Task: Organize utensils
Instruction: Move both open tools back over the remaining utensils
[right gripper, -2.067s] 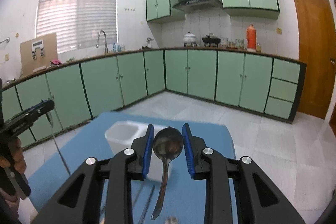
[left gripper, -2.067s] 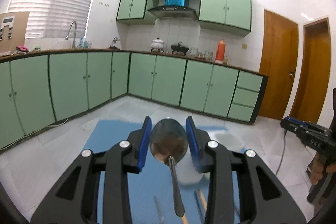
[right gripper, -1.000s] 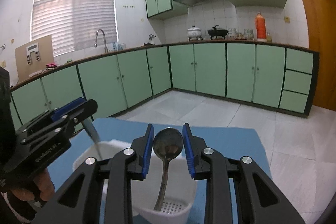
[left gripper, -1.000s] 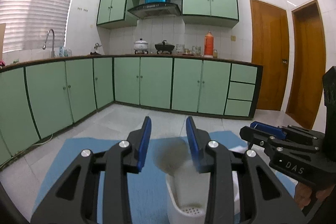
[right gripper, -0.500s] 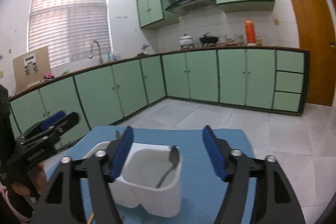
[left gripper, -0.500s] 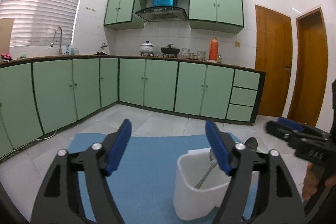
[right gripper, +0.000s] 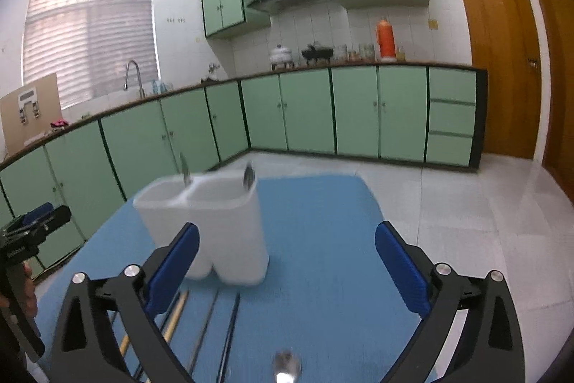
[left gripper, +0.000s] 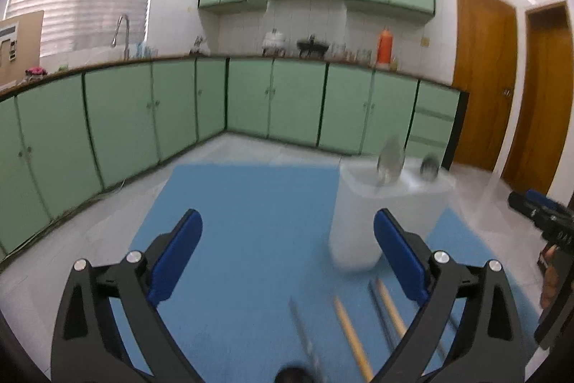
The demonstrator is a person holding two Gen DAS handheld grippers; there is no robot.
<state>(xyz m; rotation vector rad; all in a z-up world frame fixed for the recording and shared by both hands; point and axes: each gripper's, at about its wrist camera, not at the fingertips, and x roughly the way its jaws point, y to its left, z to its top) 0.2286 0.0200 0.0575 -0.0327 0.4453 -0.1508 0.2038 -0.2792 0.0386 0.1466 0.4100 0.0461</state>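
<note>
Two spoons [right gripper: 248,175] in white holder [right gripper: 229,232]

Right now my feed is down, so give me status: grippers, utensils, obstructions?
Left gripper and right gripper open, empty, jaws just opened. Two spoons standing in white holder. Chopsticks still on blue mat. Nothing in the way.

The right gripper [right gripper: 285,248], its blue-padded jaws just opened wide with nothing between them, faces a white two-compartment plastic utensil holder [right gripper: 215,225] on the blue-covered table [right gripper: 323,239], a metal spoon [right gripper: 248,175] in each compartment and chopsticks [right gripper: 172,325] lying nearer.
</note>
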